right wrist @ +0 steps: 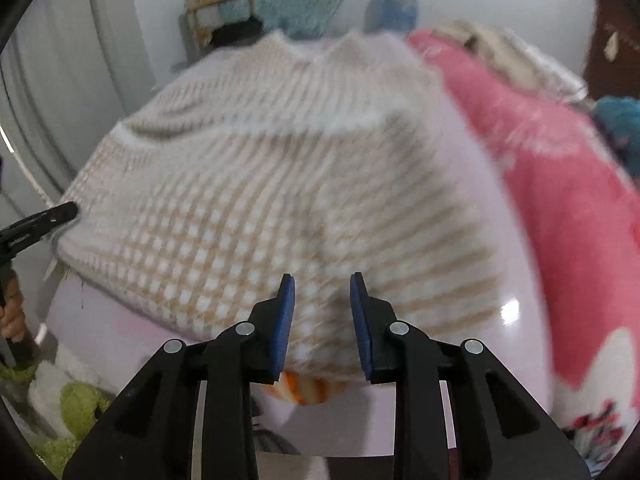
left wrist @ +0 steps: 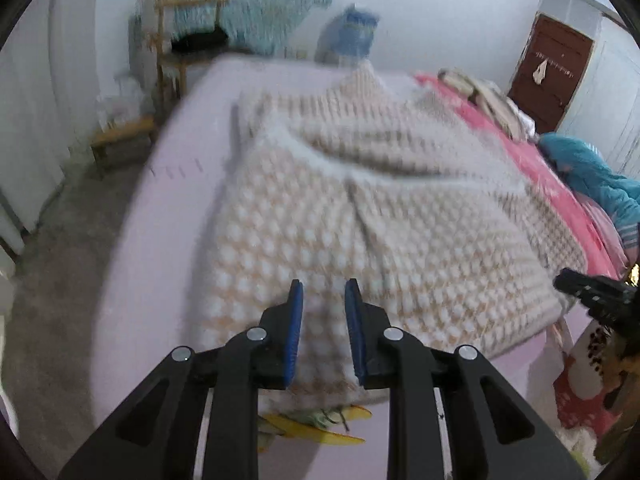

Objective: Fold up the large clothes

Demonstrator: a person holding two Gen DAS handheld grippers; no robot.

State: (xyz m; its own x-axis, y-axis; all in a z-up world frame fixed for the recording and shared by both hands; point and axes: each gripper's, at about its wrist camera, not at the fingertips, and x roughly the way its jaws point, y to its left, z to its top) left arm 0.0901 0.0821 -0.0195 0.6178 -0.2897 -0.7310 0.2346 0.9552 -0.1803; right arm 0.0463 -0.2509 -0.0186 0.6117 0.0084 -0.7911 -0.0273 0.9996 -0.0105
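Observation:
A cream and beige checked knit garment (left wrist: 360, 200) (right wrist: 260, 180) lies spread on a lilac bed sheet (left wrist: 160, 220) (right wrist: 500, 240), its neckline at the far end. My left gripper (left wrist: 324, 286) hovers over the near hem, towards its left corner. Its blue pads stand a little apart, with fabric lying in the gap and not pinched. My right gripper (right wrist: 323, 280) stands the same way over the hem on the right side. Each gripper's tip shows in the other's view: the right gripper (left wrist: 576, 280) and the left gripper (right wrist: 60, 214) at the garment's edges. Both views are blurred.
A pink blanket (left wrist: 540, 168) (right wrist: 560, 200) runs along the bed's right side, with a pile of clothes (left wrist: 480, 92) and a teal cloth (left wrist: 592, 176) beyond it. A wooden stool (left wrist: 120, 140) and rack (left wrist: 176, 40) stand on the floor at left. A hand (right wrist: 12, 312) holds the left gripper's handle.

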